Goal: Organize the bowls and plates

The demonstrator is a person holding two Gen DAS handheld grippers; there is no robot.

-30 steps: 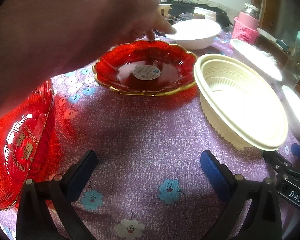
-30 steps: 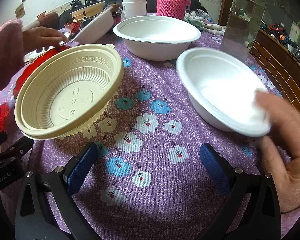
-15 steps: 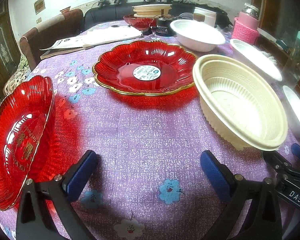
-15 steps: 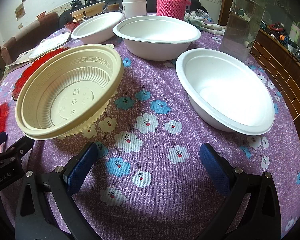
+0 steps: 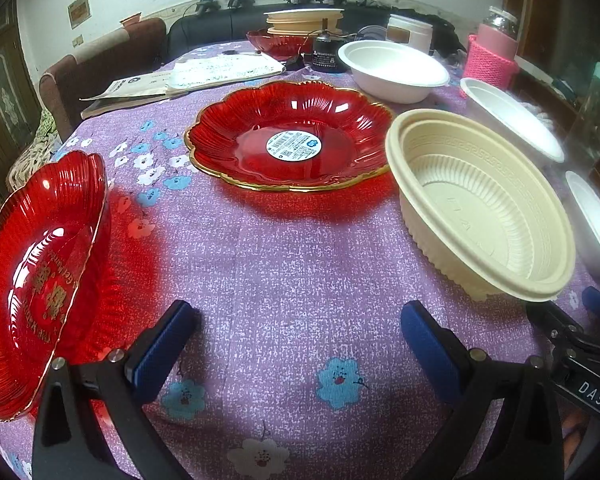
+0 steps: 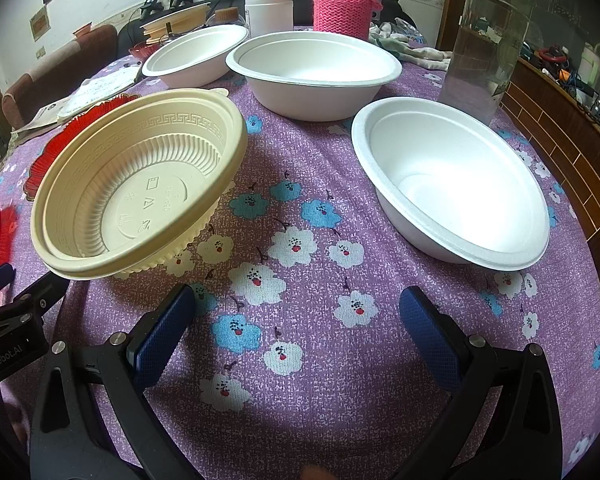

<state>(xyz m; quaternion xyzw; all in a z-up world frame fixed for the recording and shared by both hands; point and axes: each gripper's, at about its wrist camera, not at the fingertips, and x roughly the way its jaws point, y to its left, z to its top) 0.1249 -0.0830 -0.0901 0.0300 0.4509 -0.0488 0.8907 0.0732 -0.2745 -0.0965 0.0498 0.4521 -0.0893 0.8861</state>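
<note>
A red gold-rimmed plate (image 5: 292, 136) lies in the middle of the purple flowered table. A second red plate (image 5: 36, 280) sits at the near left. A cream ribbed bowl (image 5: 476, 208) stands to the right and also shows in the right wrist view (image 6: 140, 184). Three white bowls stand near right (image 6: 452, 184), centre back (image 6: 312, 72) and back left (image 6: 196, 56). My left gripper (image 5: 296, 344) is open and empty above the cloth between the near red plate and the cream bowl. My right gripper (image 6: 296, 332) is open and empty in front of the cream and near white bowls.
A pink knit-sleeved bottle (image 6: 342, 0), a white jar (image 6: 269, 12) and a tall clear jar with a green lid (image 6: 492, 40) stand at the back right. Papers (image 5: 204, 76), a small red bowl and stacked cream lids (image 5: 304, 20) lie at the far edge. The table edge drops off at the right.
A person's hands that reached over the red plate and the near white bowl a second ago have left. Both grippers and all dishes stay where they were.
</note>
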